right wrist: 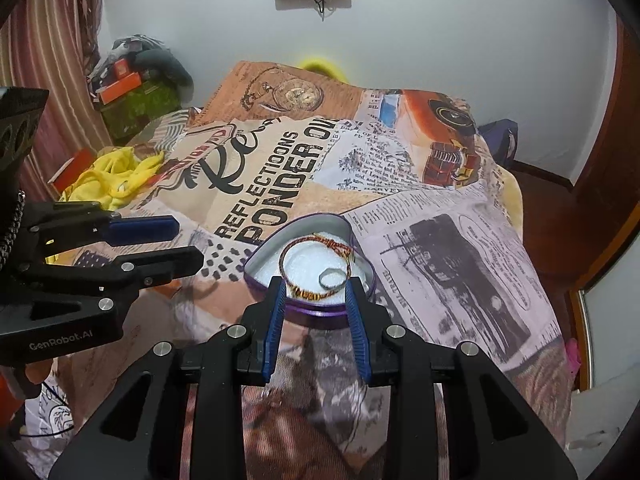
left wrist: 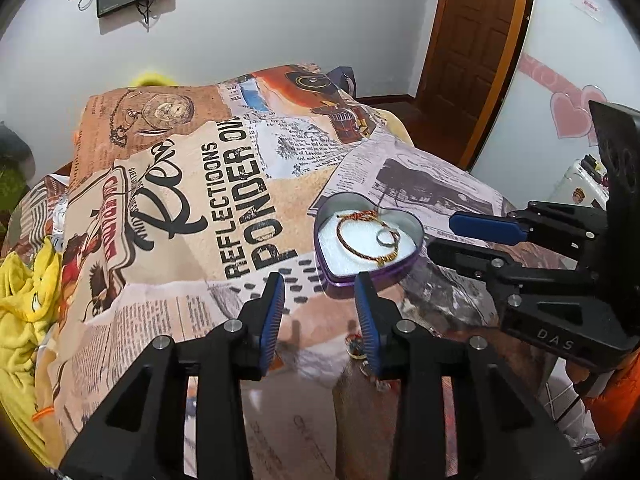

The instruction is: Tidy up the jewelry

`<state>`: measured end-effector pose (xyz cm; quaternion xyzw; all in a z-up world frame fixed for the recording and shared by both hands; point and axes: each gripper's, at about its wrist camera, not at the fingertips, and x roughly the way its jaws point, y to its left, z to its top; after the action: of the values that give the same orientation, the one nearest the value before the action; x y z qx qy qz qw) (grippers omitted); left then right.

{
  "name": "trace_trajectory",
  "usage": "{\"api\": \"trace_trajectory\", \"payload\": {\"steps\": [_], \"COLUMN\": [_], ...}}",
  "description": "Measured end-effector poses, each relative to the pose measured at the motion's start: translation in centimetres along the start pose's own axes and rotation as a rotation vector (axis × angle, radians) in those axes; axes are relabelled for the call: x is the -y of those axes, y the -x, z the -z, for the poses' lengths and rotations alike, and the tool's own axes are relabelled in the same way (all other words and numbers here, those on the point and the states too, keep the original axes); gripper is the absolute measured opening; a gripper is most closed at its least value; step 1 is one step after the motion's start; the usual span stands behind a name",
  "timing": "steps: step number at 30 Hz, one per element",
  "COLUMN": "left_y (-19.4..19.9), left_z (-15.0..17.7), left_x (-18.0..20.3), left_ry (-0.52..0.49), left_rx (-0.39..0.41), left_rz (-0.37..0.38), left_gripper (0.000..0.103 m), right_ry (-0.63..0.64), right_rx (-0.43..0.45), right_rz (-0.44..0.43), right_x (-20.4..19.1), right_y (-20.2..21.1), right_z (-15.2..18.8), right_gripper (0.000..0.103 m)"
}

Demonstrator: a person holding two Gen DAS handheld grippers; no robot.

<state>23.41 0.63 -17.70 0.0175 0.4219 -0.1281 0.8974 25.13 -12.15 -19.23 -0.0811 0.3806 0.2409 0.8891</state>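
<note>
Both of my grippers are spread wide and carry nothing. My left gripper (left wrist: 320, 284) hovers over the printed blanket (left wrist: 180, 220), its blue pads (left wrist: 273, 312) pointing toward the near edge of the heart-shaped tin (left wrist: 368, 236). Just below its right finger, on the blanket, lies a small colourful trinket (left wrist: 357, 346); I take it for another piece of jewelry, perhaps an earring or charm, though it is partly hidden by the finger and I cannot tell what it is exactly. My right gripper (right wrist: 316, 286) sits closer in: its fingertips frame the near rim of the tin, one on each side, and I cannot tell whether they touch it.

Inside the tin, on a white lining, rests a thin red-and-gold bracelet (right wrist: 316, 252) looped in a circle, and a plain silver ring (right wrist: 331, 279) lies against its lower right part. Nothing else shows in the tin.

So, as I judge it, the sorting is well under way: two pieces are already put away. What seems left is the trinket on the blanket by my left fingers, which should go into the tin too. I see no lid anywhere, so closing may not be part of it. Beyond the blanket there is yellow cloth (right wrist: 112, 176) at one side and a wooden door (left wrist: 472, 48) at the other.
</note>
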Motion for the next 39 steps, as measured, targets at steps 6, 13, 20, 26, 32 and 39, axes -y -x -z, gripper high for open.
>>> {"api": "trace_trajectory", "payload": {"steps": [6,13,20,26,32,39], "left_y": [1.0,0.9,-0.4,-0.7,-1.7,-2.3], "left_z": [1.4,3.6,5.7,6.3,6.4,6.6], "left_x": [0.7,1.2,1.4,1.8,2.1,1.5], "left_ry": [0.0,-0.007,-0.011,-0.008,-0.014,0.002], "left_rx": [-0.016,-0.069,-0.144,-0.152,-0.165,-0.17], "left_rz": [-0.002,0.002,0.033,0.098,0.113,0.146], "left_gripper": [0.039,0.039,0.039,0.039,0.021,0.018], "right_ry": [-0.009,-0.021,-0.014,-0.009,0.007,0.013], "right_rx": [-0.012,-0.055,-0.131,-0.17,-0.182,-0.164], "right_rz": [0.004,0.005,-0.005,-0.022,-0.048,-0.049], "right_x": [-0.4,-0.7,-1.4,-2.0,-2.5,-2.6], "right_y": [1.2,1.3,0.1,-0.7,-1.3,-2.0], "right_z": [1.3,3.4,5.5,6.3,6.5,6.3], "right_gripper": [0.028,0.028,0.028,0.028,0.033,0.037]}}
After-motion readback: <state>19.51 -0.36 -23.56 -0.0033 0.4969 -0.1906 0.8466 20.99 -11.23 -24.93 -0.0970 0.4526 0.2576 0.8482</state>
